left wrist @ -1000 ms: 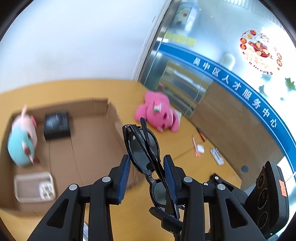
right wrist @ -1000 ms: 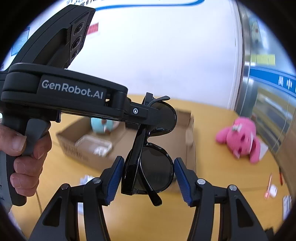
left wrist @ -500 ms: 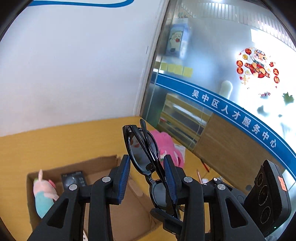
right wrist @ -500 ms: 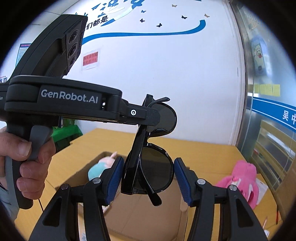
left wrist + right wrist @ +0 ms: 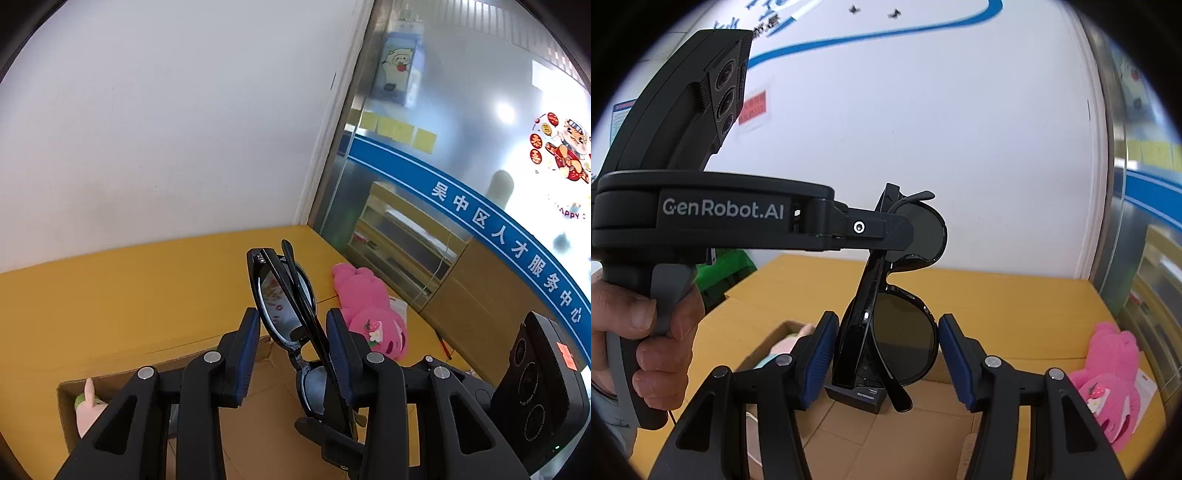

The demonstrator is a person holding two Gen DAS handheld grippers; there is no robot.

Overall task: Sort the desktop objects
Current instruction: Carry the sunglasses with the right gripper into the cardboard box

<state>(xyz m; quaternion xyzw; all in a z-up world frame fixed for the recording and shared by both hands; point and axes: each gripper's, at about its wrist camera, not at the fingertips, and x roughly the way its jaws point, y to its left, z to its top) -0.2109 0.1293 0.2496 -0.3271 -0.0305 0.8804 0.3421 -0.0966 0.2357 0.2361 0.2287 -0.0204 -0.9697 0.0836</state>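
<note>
My left gripper (image 5: 291,321) is closed part-way on a folded pair of black sunglasses (image 5: 280,299). Its blue pads press across the folded frame at one lens, with a temple arm against the right-hand pad. My right gripper (image 5: 886,332) straddles the other lens, the lower one in the right wrist view. Its jaws stand about half open with the pads at or just off the lens edges, and I cannot tell whether they bear on it. The sunglasses' long axis runs from the right gripper's jaws up to the left gripper's, steeply tilted, so the two sit in line along it. The pair hangs in the air between them, above the yellow table (image 5: 129,295). I judge the move ahead turns on the open cardboard box (image 5: 886,435), which lies below and just ahead of both grippers, with its bare floor under the lower lens. By count: one pair of sunglasses and one cardboard box. There are two plush toys, a pastel one (image 5: 790,339) inside the box and a pink one (image 5: 1115,369) on the table to its right. One small black box (image 5: 864,398) also sits inside.
</note>
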